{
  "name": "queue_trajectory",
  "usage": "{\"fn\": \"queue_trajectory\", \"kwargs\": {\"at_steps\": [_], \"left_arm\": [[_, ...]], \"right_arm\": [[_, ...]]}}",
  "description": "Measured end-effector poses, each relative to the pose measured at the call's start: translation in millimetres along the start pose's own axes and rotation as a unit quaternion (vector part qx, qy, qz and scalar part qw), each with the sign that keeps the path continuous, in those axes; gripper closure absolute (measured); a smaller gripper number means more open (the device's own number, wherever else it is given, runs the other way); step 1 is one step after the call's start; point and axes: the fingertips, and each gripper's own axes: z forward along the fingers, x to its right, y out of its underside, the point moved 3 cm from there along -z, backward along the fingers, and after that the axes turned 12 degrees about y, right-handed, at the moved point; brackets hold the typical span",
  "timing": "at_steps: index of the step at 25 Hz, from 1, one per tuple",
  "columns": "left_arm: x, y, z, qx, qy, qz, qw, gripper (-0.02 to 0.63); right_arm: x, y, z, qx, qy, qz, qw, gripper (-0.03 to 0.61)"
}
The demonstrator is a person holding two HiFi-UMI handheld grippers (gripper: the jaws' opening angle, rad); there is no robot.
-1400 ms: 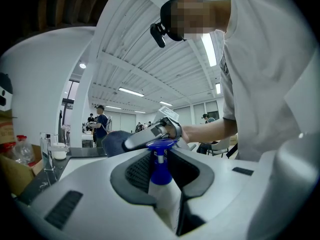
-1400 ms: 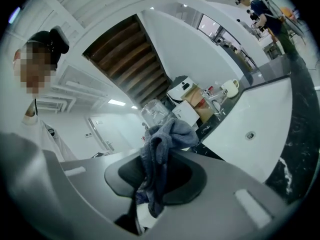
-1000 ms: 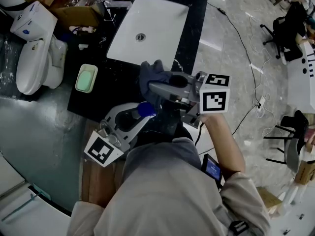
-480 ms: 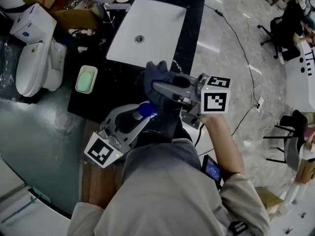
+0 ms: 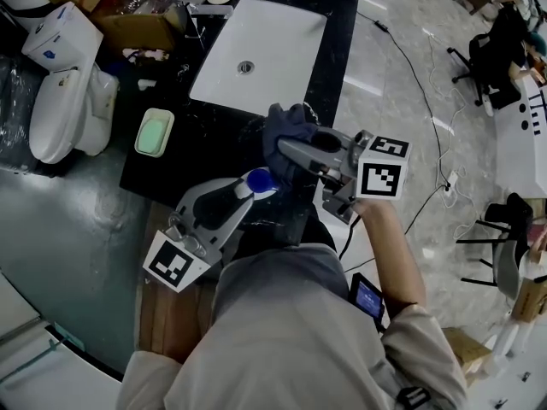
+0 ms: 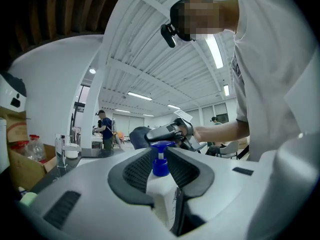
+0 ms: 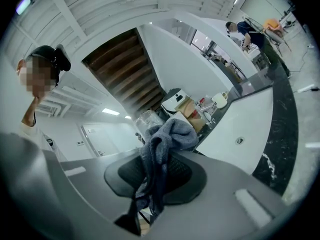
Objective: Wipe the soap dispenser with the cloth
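Your left gripper (image 6: pixel 160 160) sits at the lower centre of the head view, its fingers closed on the soap dispenser (image 6: pixel 161 186): the white bottle stands upright between the ribbed pads, with its blue pump head rising just above them. Your right gripper (image 7: pixel 156 180) comes in from the right of that view, and its fingers clamp the grey cloth (image 7: pixel 164 141), which bunches out past the tips and hangs loose below them. In the head view the cloth's bundle lies just beside the pump head, to its upper right; you cannot tell whether the two touch. Both are held in front of you, over the near edge of the black desk (image 5: pixel 335 24). Further up the frame the white sink (image 5: pixel 273 32) is set into the desk, and a green soap dish (image 5: pixel 154 133) lies at the left.
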Motion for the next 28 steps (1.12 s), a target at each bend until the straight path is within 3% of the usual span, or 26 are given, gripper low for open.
{"fn": "queue_trajectory", "kwargs": {"at_steps": [6,12,17,20,28], "left_arm": [[9,-6,-13,0.014,-0.028,0.006,0.9995,0.53],[23,-5,-13,0.001,-0.06,0.007,0.9982,0.533],[33,-8,-10,-0.01,-0.108,0.008,0.994,0.584],[43,-15,-7,0.004,-0.145,0.006,0.9894,0.605],[69,-28,7,0.038,-0.196,-0.053,0.9784,0.606]], "right_arm": [[-5,6,-10,0.006,0.026,-0.037,0.999,0.506],[-14,11,-33,0.014,0.035,-0.076,0.996,0.506],[-16,20,-60,0.01,0.049,-0.101,0.994,0.506],[-19,29,-79,0.009,0.057,-0.119,0.991,0.506],[-45,38,-121,0.023,0.069,-0.198,0.978,0.511]]}}
